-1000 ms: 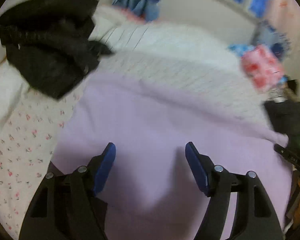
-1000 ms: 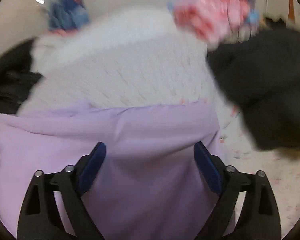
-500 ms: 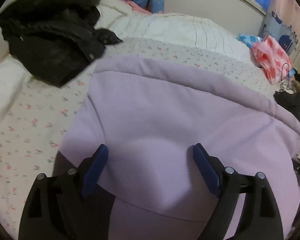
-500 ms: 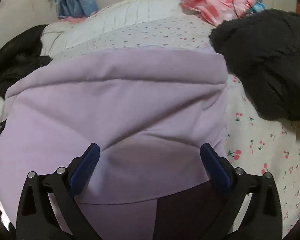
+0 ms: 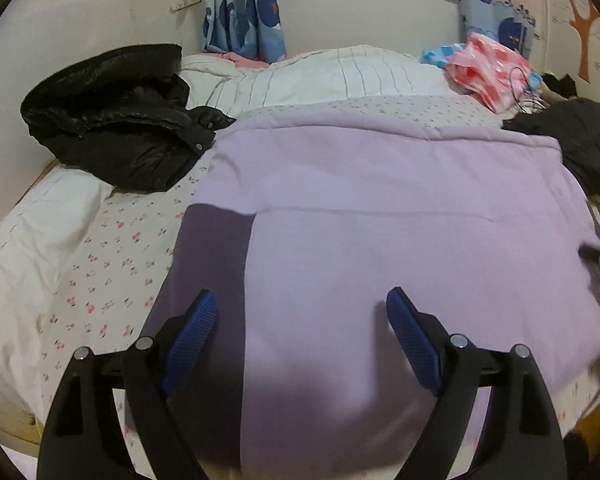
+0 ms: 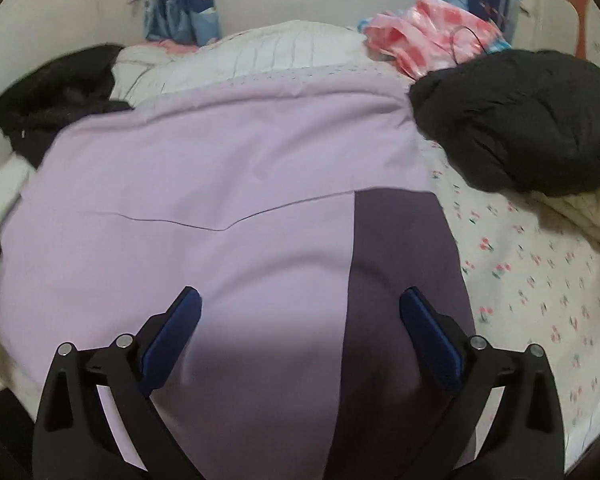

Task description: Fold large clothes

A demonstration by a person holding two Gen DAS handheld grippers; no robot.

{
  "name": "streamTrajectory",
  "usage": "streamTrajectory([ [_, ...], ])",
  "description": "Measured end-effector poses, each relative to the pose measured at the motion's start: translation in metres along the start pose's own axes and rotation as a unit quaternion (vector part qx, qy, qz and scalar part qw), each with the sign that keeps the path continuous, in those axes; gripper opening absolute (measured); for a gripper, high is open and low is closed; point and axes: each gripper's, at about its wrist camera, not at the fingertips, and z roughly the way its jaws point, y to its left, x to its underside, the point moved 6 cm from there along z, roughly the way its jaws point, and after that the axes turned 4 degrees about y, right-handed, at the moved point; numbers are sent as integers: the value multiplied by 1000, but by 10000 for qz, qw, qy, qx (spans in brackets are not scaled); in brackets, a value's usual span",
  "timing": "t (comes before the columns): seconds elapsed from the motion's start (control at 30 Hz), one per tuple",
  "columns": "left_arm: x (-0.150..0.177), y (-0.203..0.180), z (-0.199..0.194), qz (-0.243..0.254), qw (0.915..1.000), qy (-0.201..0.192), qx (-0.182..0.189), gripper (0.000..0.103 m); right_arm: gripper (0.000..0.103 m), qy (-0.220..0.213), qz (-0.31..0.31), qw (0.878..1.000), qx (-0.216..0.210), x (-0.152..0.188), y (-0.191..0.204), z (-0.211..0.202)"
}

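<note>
Two sets of jaws, both mine, both spread wide with nothing pinched between their blue pads. My left gripper [image 5: 300, 320] had just been widening and hangs above the near part of the lilac garment [image 5: 380, 208], free of the cloth; my right gripper [image 6: 300, 316] hangs likewise over the same garment [image 6: 220, 168]. The garment lies spread flat across the middle of the bed [image 5: 112, 248], folded so its far edge forms a soft roll towards the striped pillow [image 5: 340, 72], with a darker purple panel at each near side. A black jacket [image 5: 116, 120] is heaped at the bed's far left corner, touching the garment's corner. A second dark garment [image 6: 532, 120] sits along the right edge, with a pink checked bag [image 6: 432, 40] behind it.
</note>
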Motion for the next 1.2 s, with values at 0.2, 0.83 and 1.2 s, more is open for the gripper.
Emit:
streamTrajectory([
  [0.2,18,-2,-21,140,9999,12,61,84,97,135,-428,9989,144,16,27,-4],
  [0.83,40,20,-32,140,9996,232,88,84,97,441,-1012,9939,23,-39,149,55],
  [1.2,43,23,-27,220,9995,230,50,84,97,320,-885,9954,161,-75,154,86],
])
